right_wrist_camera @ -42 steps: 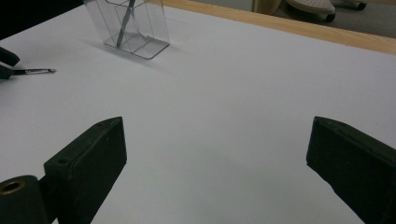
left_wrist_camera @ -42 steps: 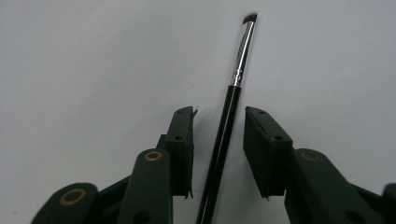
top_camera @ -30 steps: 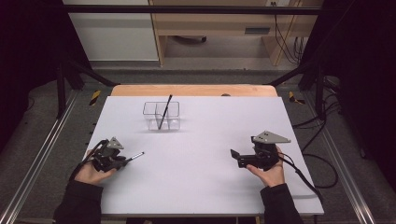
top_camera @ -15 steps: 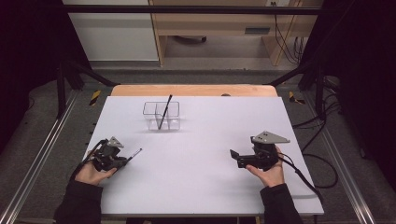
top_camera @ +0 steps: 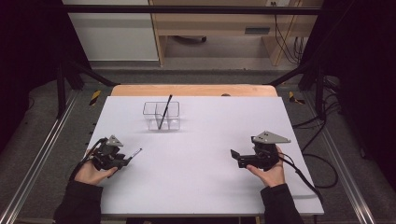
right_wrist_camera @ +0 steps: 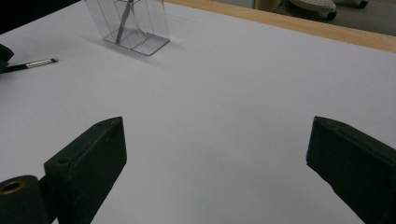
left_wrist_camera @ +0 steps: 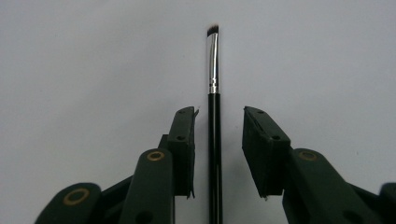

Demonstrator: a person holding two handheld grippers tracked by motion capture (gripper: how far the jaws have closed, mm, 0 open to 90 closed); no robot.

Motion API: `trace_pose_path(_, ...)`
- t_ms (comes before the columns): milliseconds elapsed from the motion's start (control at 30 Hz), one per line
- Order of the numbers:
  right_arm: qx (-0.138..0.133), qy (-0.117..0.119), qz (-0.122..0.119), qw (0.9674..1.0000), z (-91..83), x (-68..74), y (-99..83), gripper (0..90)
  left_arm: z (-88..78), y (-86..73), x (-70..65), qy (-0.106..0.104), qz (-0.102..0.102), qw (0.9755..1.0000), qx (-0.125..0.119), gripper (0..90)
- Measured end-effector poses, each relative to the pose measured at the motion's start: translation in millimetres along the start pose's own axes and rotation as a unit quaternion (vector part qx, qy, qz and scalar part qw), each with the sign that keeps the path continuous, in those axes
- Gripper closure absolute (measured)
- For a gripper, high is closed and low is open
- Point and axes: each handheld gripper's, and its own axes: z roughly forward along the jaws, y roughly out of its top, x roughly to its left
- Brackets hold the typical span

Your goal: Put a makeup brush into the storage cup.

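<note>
Item: brush [left_wrist_camera: 213, 93], thin, black handle, silver ferrule, lying flat on the white worktop [top_camera: 201, 172] at its near left.

Left gripper [top_camera: 125, 160]: fingers [left_wrist_camera: 183, 140] have just been opening; they stand apart, brush between them, untouched.

Right gripper [top_camera: 235, 156]: fingers [right_wrist_camera: 93, 154] wide apart, nothing between, resting near right.

Clear holder [top_camera: 161, 115]: far centre, one brush upright inside.

Handling: likely a release; lift straight off without nudging the handle.

Unclear: handle's near end is cut off; the holder's compartments are hard to tell.
</note>
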Motion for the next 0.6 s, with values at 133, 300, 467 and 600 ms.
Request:
trace_pose_path(133,-0.002,-0.001,0.001,1.0,-1.4,-0.5,0.5,5.3,-2.2,4.4,-0.4,0.003,0.002,1.0,0.0,57.6)
trace_pose_path(300,-0.004,-0.001,0.004,1.0,-3.9,-0.9,1.3,5.3,-4.0,14.7,-2.2,0.009,0.015,0.9998,0.012,51.6)
trace_pose_path(467,-0.005,-0.002,0.003,1.0,-3.9,-1.2,1.4,5.3,-5.2,30.4,-4.9,0.02,0.034,0.9987,0.034,45.1)
trace_pose_path(600,-0.002,0.001,0.004,1.0,-3.3,-0.6,1.2,5.4,-9.2,39.5,-3.6,0.021,0.033,0.9986,0.035,43.6)
